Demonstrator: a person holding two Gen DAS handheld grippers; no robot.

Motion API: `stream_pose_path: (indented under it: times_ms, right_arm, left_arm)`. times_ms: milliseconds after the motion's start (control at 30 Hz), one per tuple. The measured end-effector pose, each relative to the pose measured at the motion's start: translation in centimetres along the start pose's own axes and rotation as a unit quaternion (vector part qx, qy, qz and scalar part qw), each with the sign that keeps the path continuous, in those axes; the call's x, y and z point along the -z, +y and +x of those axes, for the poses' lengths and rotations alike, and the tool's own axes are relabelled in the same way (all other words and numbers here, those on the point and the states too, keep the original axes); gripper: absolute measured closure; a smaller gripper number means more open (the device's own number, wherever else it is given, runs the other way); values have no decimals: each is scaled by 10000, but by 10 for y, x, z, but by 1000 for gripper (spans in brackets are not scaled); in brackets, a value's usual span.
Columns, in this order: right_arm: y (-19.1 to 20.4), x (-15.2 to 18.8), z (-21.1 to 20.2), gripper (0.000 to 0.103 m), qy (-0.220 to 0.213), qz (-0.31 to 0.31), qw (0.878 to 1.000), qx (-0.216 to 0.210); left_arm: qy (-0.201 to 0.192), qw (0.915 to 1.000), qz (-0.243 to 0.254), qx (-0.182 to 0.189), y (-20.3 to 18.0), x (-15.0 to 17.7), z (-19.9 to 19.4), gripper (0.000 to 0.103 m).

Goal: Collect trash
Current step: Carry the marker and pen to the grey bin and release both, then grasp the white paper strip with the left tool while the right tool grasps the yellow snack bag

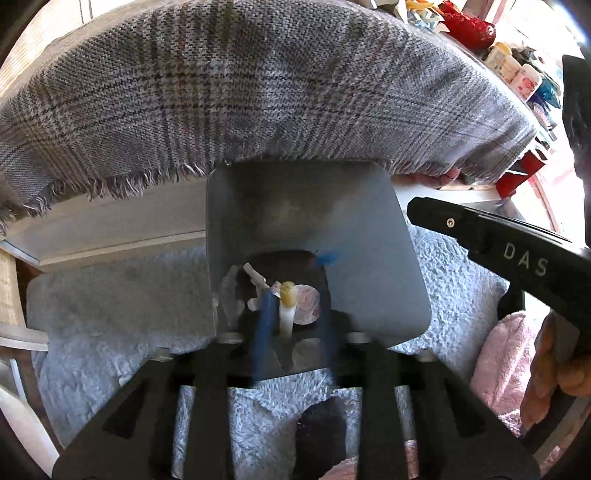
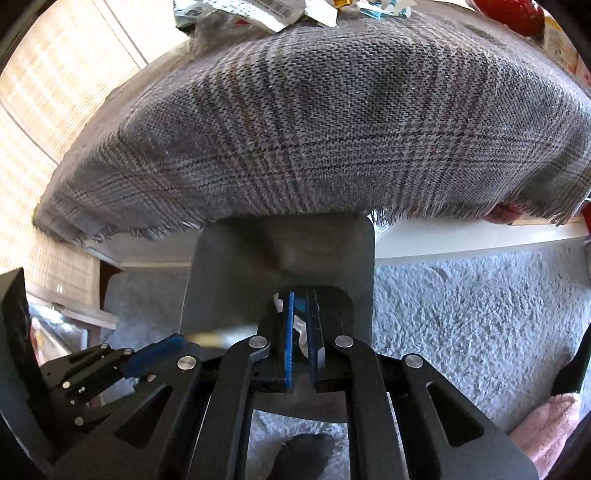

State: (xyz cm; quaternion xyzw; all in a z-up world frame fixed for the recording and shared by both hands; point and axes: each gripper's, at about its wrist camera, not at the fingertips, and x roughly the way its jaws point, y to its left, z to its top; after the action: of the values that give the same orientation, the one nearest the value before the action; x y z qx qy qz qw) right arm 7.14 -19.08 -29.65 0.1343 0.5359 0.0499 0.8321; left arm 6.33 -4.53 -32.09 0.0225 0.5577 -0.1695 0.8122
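Nearest the left wrist camera, the left gripper (image 1: 293, 314) points down over a grey bin (image 1: 369, 258) standing on a shaggy pale-blue rug (image 1: 110, 314). Its blue pads (image 1: 264, 332) stand apart, blurred, and between them shows a cream, yellow-tipped stick-shaped scrap (image 1: 287, 306); the pads do not press on it, and whether it hangs in the air or lies among the rest cannot be told. Inside the bin, white wrapper pieces (image 1: 255, 277) and a round pinkish lid (image 1: 306, 304) lie at the bottom. At 3 o'clock, the right gripper's black body (image 1: 517, 251) reaches in, held by a hand (image 1: 554, 369).

From the right wrist view, the right gripper (image 2: 300, 332) also points into the bin (image 2: 229, 266), blue pads (image 2: 288, 332) slightly apart with nothing clamped between them. At 9 o'clock, the left gripper (image 2: 159, 354) shows with the scrap (image 2: 221, 338) at its tip.

Beyond the bin, at 12 o'clock, a grey plaid fringed cloth (image 2: 314, 129) hangs over a table edge, with packaging (image 2: 258, 11) piled behind.
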Motion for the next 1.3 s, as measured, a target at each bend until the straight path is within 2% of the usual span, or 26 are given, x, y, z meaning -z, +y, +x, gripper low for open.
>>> stream_pose_path:
  times_ms: [33, 67, 100, 167, 233, 400, 700, 900, 1133, 1200, 1300]
  right_arm:
    - [-1, -1, -1, 45, -36, 58, 10000, -2]
    - [-3, -2, -4, 29, -135, 149, 9998, 46]
    - [-5, -2, -8, 19, -241, 221, 9994, 121]
    - [-8, -5, -13, 18, -338, 277, 9989, 179]
    - [-13, -7, -18, 5, -473, 380, 9976, 347]
    - [-17, -11, -33, 3, -819, 451, 9948, 408]
    - [-15, -20, -61, 3, -1395, 503, 9889, 111]
    - [-17, -28, -78, 3, -1781, 654, 9818, -114]
    - [-35, -51, -89, 3, -1962, 882, 9764, 157]
    - [-34, -59, -89, 3, -1991, 793, 9764, 270]
    - [-32, -72, -91, 4, -2060, 548, 9761, 415]
  left_arm:
    - [-38, 10000, 11, -41, 0, 0, -1, 53]
    - [-68, 9999, 31, -91, 0, -1, -1, 50]
    - [-93, 9999, 53, -135, 0, -1, -3, 45]
    - [-165, 9996, 76, -211, 1, -4, -7, 29]
    - [-309, 9992, 75, -236, 4, -7, -17, 8]
    - [-469, 9985, 121, -273, 8, -18, -34, 8]
    - [-749, 9964, 213, -345, 14, -30, -56, 8]
    - [-1140, 9921, 324, -423, 15, -36, -65, 8]
    - [-1393, 9897, 53, -335, 20, -61, -78, 9]
    - [-1438, 9893, 70, -244, 19, -70, -83, 9]
    - [-1589, 9863, 233, -382, 10, -87, -93, 12]
